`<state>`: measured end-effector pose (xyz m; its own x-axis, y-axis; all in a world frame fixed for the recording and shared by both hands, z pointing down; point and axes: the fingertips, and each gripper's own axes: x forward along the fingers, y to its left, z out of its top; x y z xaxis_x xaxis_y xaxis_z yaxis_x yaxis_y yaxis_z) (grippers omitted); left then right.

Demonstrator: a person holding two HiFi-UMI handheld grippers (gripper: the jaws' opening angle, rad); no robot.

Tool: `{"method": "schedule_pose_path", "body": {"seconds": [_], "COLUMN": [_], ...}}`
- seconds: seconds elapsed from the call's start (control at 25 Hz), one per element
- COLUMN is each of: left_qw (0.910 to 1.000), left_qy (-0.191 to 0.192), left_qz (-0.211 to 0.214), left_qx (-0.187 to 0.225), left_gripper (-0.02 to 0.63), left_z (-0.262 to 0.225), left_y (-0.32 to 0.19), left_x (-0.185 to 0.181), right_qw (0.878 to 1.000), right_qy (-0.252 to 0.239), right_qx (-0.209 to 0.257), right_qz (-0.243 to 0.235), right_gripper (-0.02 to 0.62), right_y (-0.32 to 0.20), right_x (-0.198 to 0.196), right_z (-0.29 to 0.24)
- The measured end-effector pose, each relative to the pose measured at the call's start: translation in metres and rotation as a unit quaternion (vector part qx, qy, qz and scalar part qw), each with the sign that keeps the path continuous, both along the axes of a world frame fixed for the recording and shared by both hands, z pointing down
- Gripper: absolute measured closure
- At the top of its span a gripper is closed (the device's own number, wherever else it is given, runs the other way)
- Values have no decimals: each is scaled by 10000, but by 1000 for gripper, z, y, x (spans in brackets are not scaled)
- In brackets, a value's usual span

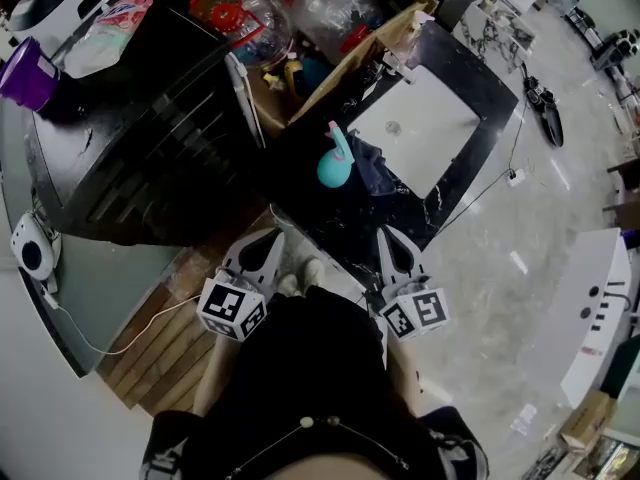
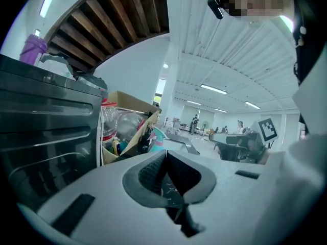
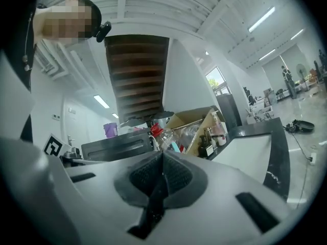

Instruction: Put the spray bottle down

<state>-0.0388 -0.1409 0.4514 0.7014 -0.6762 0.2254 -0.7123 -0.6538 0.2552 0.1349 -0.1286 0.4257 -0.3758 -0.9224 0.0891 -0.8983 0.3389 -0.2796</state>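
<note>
The spray bottle stands on the dark worktop, ahead of both grippers and well apart from them, just beside the white sink. The left gripper and the right gripper hang near the person's body, each with its jaws pressed together and nothing between them.

Just ahead of the left hand-held gripper, the spray bottle showed only as a teal sliver, its base hidden behind that gripper's body. Far beyond it, standing people were too small to tell apart. Well ahead and leftward, the purple cup ran off the picture's edge.
</note>
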Motion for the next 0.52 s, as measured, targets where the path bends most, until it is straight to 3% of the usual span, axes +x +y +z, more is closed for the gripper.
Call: {"method": "schedule_pose_path", "body": {"seconds": [0.52], "left_qw": [9997], "left_qy": [35], "left_qz": [-146], "left_qx": [-207], "left_gripper": [598], "left_z": [10], "left_y": [16], "left_x": [-11], "right_qw": [9998], "right_qy": [139], "right_qx": [9], "right_qz": [150], "right_gripper": [592], "right_y": [9], "right_x": [11], "right_z": [-5]}}
